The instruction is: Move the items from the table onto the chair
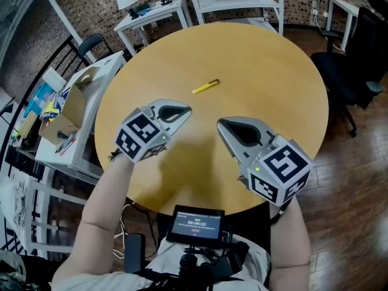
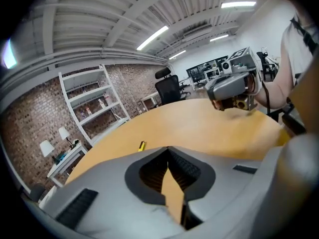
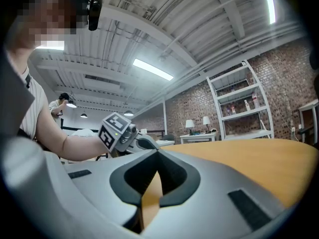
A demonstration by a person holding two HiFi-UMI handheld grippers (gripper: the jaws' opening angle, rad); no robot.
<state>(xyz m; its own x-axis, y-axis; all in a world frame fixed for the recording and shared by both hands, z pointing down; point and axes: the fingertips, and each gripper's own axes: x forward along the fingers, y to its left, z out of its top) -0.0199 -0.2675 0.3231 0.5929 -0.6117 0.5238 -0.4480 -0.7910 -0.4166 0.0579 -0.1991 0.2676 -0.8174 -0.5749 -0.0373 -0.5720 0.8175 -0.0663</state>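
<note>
Yellow pen (image 1: 205, 86) near the round bench's (image 1: 273, 71) middle, lying beyond the left gripper (image 1: 183, 111) and right gripper (image 1: 222, 123), both over the near edge, jaws pressed together, empty

I read bright ceiling strip lights (image 2: 152, 37), soft shadows on the table (image 1: 254, 65), dark fisheye corners, slight motion blur.

Too small to identify: small yellow stick-shaped item (image 1: 205, 86), toward the surface's far edge. Right picture edge cuts off black office chair (image 1: 339, 74). Near edge of round wooden table (image 1: 242, 59) hidden under left gripper (image 1: 185, 110), right gripper (image 1: 222, 123) and forearms. Text on black screen (image 1: 195, 224) unreadable
</note>
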